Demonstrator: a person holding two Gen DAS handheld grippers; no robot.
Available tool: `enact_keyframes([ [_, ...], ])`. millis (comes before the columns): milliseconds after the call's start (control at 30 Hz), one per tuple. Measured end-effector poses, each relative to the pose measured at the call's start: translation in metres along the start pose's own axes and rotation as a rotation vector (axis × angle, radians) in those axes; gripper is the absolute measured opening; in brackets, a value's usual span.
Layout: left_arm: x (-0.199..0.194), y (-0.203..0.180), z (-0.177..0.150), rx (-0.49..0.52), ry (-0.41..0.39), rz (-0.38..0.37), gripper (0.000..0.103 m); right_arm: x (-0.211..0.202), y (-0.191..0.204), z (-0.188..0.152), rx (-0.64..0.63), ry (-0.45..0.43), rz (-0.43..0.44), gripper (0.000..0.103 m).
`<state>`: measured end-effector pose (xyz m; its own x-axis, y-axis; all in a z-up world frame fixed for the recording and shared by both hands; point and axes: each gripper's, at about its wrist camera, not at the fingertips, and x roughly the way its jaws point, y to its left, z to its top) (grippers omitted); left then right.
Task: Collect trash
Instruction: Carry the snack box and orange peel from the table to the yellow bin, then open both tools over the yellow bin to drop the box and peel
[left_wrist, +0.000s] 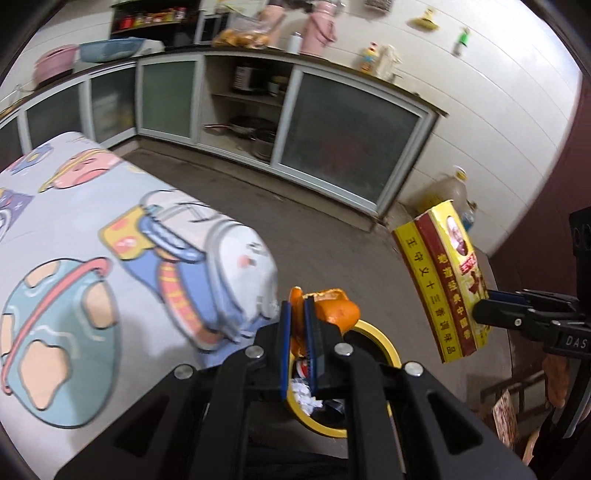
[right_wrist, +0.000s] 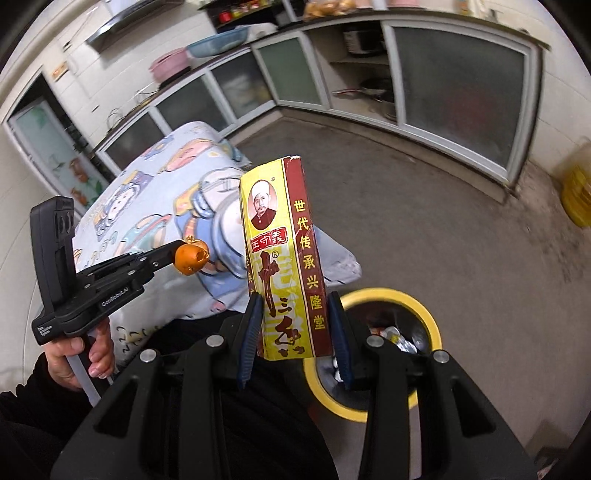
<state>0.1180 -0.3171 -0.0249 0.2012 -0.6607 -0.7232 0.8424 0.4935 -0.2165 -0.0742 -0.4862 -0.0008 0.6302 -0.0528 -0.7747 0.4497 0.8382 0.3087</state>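
Above the yellow-rimmed bin, my left gripper pinched orange peel; my right gripper clamped a spice box.

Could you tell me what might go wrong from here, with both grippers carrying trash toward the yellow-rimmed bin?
1. The right gripper pinches the tall spice box only at its bottom end, so it may tip or slip out.
2. The bin has a small mouth and already holds trash; the long box could catch on the rim.
3. The orange peel sticks out of the shut left gripper and could tear loose onto the floor.
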Motion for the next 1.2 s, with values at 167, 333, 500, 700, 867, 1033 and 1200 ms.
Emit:
enact_keyframes([
  [167,0.016,-0.026,-0.004,0.048,0.040,-0.030,0.006,0.001,-0.025,-0.019,0.054,0.015,-0.039,0.034],
  [333,0.030,-0.047,-0.012,0.086,0.079,-0.049,0.007,0.010,-0.043,-0.038,0.095,0.042,-0.061,0.034],
  [500,0.053,-0.061,-0.020,0.106,0.151,-0.070,0.007,0.031,-0.056,-0.056,0.144,0.099,-0.078,0.034],
  [700,0.092,-0.069,-0.026,0.108,0.256,-0.068,0.007,0.067,-0.073,-0.074,0.199,0.181,-0.114,0.034],
  [867,0.124,-0.075,-0.034,0.115,0.323,-0.060,0.007,0.109,-0.093,-0.091,0.268,0.274,-0.155,0.034],
  [1033,0.145,-0.076,-0.042,0.115,0.375,-0.053,0.007,0.137,-0.107,-0.107,0.320,0.325,-0.174,0.034],
  [1200,0.165,-0.072,-0.050,0.102,0.423,-0.048,0.007,0.156,-0.115,-0.113,0.351,0.364,-0.174,0.036],
])
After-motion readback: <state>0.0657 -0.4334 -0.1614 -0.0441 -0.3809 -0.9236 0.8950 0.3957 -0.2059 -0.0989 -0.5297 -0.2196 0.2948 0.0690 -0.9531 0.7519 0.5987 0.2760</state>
